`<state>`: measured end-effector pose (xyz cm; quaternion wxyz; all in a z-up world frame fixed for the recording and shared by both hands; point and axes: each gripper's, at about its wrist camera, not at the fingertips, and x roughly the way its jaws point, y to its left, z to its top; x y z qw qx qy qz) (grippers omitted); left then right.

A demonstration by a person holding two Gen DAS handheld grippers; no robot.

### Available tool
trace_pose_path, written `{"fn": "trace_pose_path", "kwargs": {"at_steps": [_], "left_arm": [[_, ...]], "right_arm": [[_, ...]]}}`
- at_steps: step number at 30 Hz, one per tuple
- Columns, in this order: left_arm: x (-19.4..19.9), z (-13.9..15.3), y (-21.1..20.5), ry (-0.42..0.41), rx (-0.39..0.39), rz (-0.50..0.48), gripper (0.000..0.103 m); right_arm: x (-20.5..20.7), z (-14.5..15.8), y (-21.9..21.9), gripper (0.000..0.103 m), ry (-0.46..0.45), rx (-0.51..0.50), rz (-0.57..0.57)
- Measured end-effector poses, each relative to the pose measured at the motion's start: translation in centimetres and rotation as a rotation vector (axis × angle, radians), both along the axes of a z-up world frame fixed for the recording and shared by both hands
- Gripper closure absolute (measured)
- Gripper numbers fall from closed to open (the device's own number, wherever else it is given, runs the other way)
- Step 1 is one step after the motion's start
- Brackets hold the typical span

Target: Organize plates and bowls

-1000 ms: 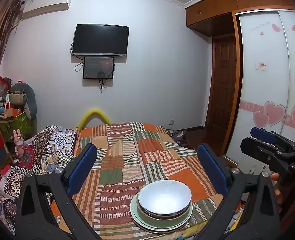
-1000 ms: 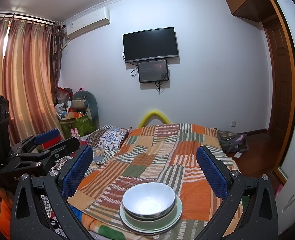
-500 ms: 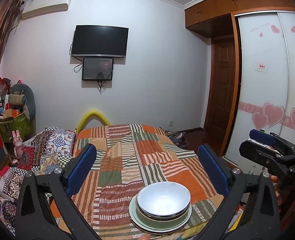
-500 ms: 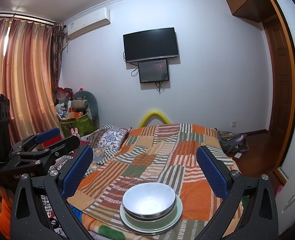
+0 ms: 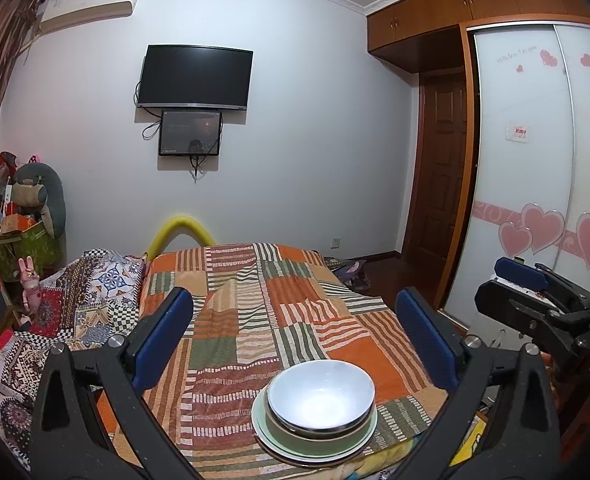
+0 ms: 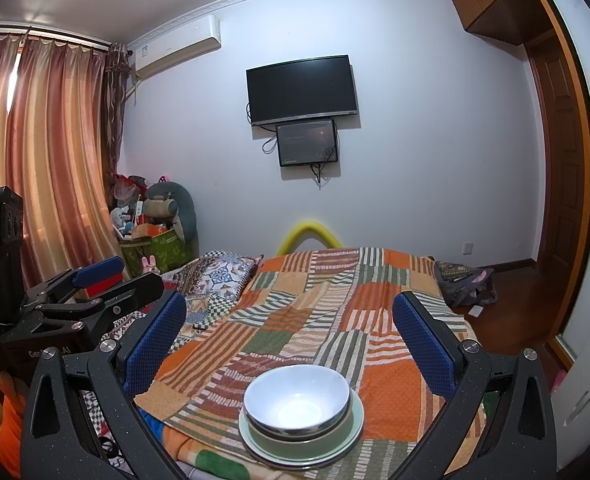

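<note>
The left gripper (image 5: 295, 332) hangs over the near end of the bed, jaws spread wide and holding nothing. Between the grippers, a white bowl (image 5: 321, 398) sits nested in a green bowl (image 5: 283, 426) on stacked plates (image 5: 315, 454), at the near edge of the striped patchwork blanket (image 5: 255, 304). The right gripper (image 6: 291, 334) hangs beside, jaws likewise released and empty.
</note>
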<state>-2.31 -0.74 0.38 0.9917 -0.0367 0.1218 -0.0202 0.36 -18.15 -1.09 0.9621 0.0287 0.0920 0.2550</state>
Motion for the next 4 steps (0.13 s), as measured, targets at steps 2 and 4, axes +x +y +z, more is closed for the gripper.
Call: {"fn": "trace_pose_path", "kwargs": {"at_steps": [2,4], "left_arm": [[0.02,-0.02,0.15,0.004,-0.007,-0.003,0.0],[0.1,-0.04,0.18,0.007,-0.009,-0.005,0.0]], "right_arm": [[-0.01,0.03,0.0,0.0,0.0,-0.001,0.0],[0.03,-0.02,-0.06,0.0,0.002,-0.001,0.001]]}}
